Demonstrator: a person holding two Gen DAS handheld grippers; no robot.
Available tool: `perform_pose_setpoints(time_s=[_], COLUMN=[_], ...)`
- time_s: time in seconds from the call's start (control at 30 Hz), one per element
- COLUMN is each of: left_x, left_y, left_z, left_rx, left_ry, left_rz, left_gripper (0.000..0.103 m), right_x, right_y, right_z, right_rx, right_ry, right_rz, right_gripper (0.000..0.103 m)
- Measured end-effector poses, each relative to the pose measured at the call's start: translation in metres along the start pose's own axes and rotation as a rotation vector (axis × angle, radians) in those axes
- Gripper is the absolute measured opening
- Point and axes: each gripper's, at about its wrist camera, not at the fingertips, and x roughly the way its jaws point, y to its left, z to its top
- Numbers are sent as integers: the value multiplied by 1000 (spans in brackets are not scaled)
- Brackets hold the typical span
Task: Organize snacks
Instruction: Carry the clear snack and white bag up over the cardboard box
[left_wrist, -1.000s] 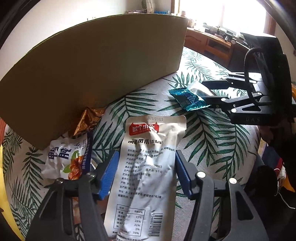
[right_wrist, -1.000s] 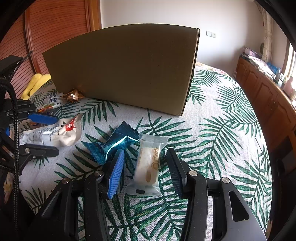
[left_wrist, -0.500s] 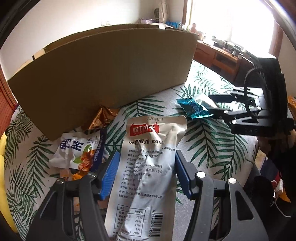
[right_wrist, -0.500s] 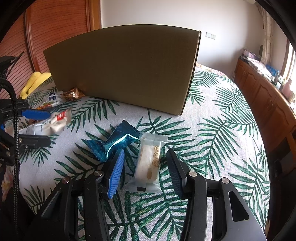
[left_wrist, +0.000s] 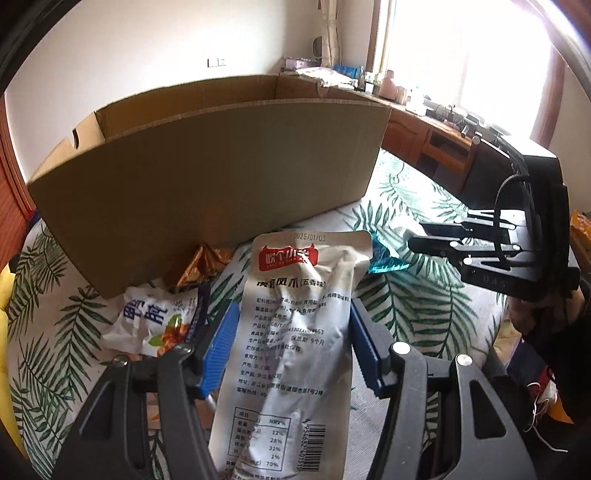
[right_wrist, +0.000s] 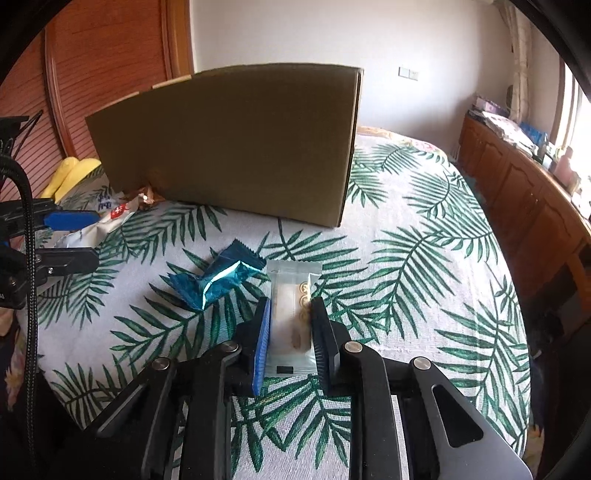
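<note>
Silvery foil makes up the long pouch clamped between the pads of the left gripper; it sticks out toward 12 o'clock, its top edge near the box. Such a pouch looks light, limp and slick, so I judge it will droop and may slide; a hold across its middle, as here, seems soundest.

In the right wrist view, the right gripper has its jaws shut on the clear biscuit pack, pressing its long sides at mid-length while it lies on the leaf-print cloth. That pack is probably light and crinkly, with brittle contents, so a gentle squeeze suits it. A blue wrapper lies just beside it at 10 o'clock.

A white bag and a gold wrapper lie at the box's foot, at 10 and 11 o'clock of the left gripper. The box's open top, seen at 12 o'clock, looks like the place for all of them.
</note>
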Motion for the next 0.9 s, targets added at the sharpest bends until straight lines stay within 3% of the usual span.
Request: perform_pose_setpoints(time_s=[0.73,0.9], left_x=[-44,-57], left_y=[20,14], left_z=[52,63], left_rx=[-41,-30], left_ry=[-171,-204], left_rz=[19,-12], left_gripper=[59,59], right_x=[-46,-57], right_y=[12,18], right_z=[51,68], right_rx=[-66,-102], right_ry=[-155,-199], right_rz=[11,9], right_gripper=[20,20])
